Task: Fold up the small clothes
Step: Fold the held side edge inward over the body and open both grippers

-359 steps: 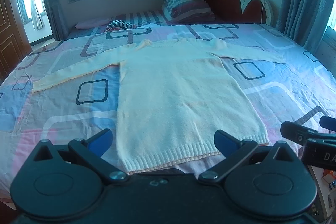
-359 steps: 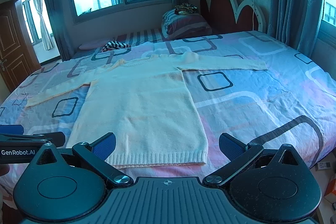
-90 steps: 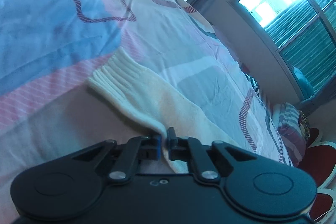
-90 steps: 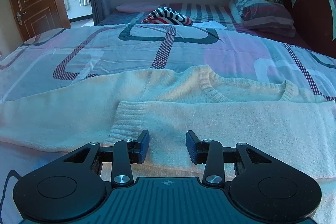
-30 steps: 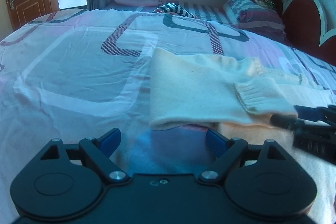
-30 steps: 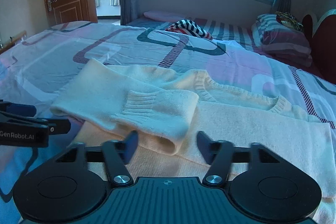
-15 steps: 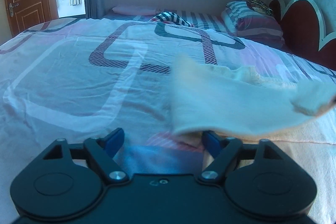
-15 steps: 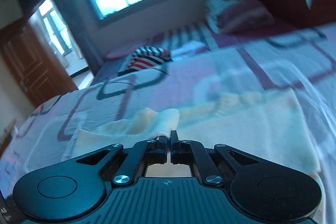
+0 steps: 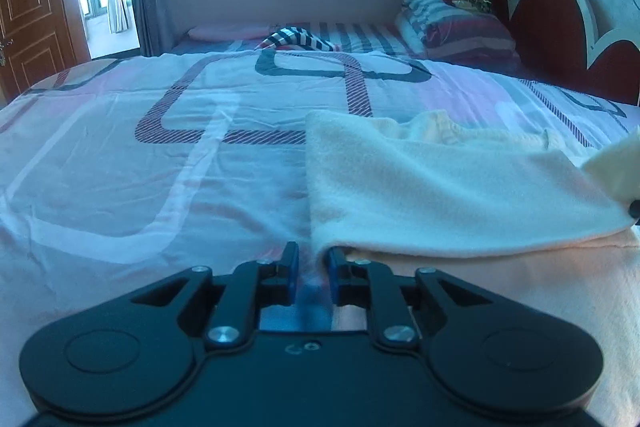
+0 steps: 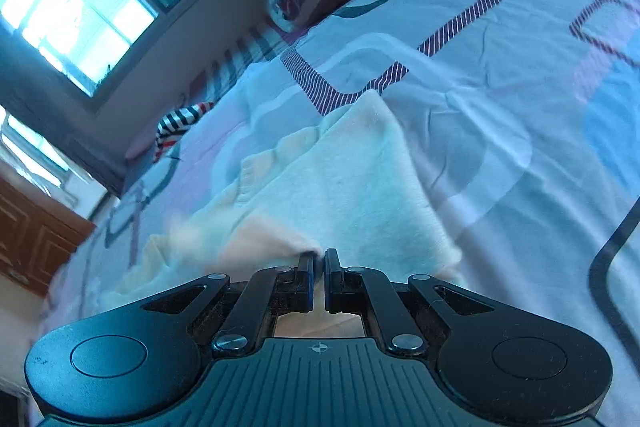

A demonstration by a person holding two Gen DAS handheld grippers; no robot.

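Note:
A cream knit sweater (image 9: 440,187) lies on the patterned bedsheet (image 9: 140,167), with one sleeve folded across its chest. My left gripper (image 9: 313,263) is low at the sweater's left fold edge. Its jaws are closing to a narrow gap, the fold's corner lies at the right fingertip, and only sheet shows in the gap. My right gripper (image 10: 319,259) is rolled to one side and shut on the sleeve end, and the cloth (image 10: 192,231) trailing from it is blurred. The sweater (image 10: 352,187) spreads ahead of it. In the left wrist view the lifted sleeve end (image 9: 616,167) shows at the far right.
A striped garment (image 9: 296,39) and striped pillows (image 9: 452,23) lie at the far end of the bed. A red and white headboard (image 9: 552,23) stands on the right and a wooden door (image 9: 28,11) on the left. Open sheet stretches left of the sweater.
My right gripper shut on the sleeve end, rolled, and carried it right across the sweater. My left gripper edged forward to the fold edge, its jaws narrowing from wide open.

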